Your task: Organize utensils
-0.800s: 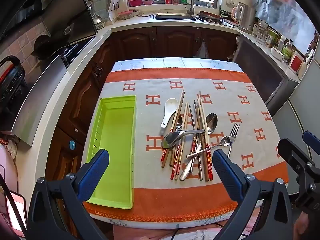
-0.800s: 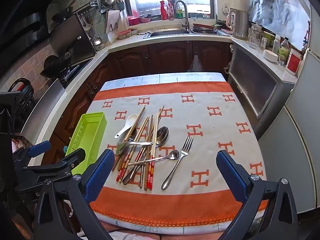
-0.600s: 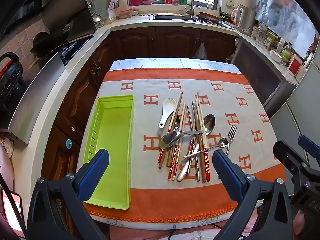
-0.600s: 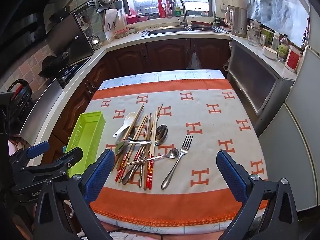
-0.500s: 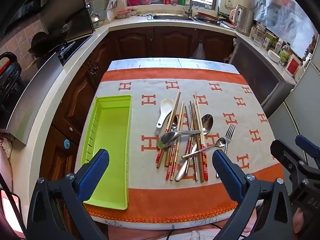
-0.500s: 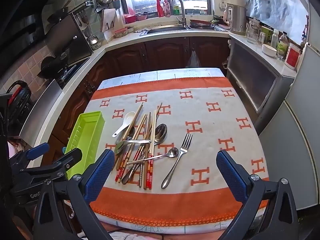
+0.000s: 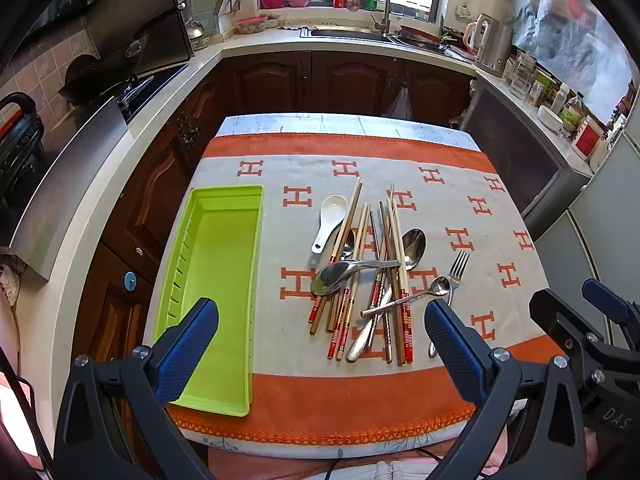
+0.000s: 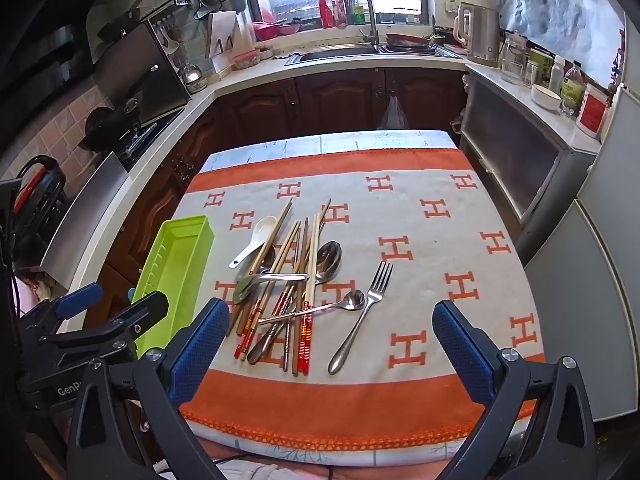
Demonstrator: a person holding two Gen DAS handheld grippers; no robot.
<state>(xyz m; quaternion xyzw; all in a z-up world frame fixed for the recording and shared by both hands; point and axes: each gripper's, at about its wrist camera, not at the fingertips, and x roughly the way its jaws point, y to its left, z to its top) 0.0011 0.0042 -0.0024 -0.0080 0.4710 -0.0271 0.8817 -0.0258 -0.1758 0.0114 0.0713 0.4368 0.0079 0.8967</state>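
A heap of chopsticks (image 7: 362,276) (image 8: 294,280), metal spoons (image 7: 344,274) (image 8: 328,256), a fork (image 7: 454,276) (image 8: 362,316) and a white ceramic spoon (image 7: 330,216) (image 8: 256,238) lies mid-table on an orange-and-beige cloth. A lime green utensil tray (image 7: 216,288) (image 8: 176,264), with nothing in it, sits to the left of the heap. My left gripper (image 7: 320,340) hovers open above the table's near edge, over tray and heap. My right gripper (image 8: 332,344) also stands open, high above the near edge, nothing between its fingers.
The table (image 7: 344,124) stands in a U-shaped kitchen. A stove (image 7: 132,88) and counter run along the left, a sink (image 7: 352,34) at the back, a kettle (image 7: 492,46) and jars on the right counter. The right gripper's body (image 7: 592,344) shows at the left view's right edge.
Both grippers have risen and drawn back slightly, so the table looks a little farther away. The utensils and tray have not moved. Both jaws stay wide apart.
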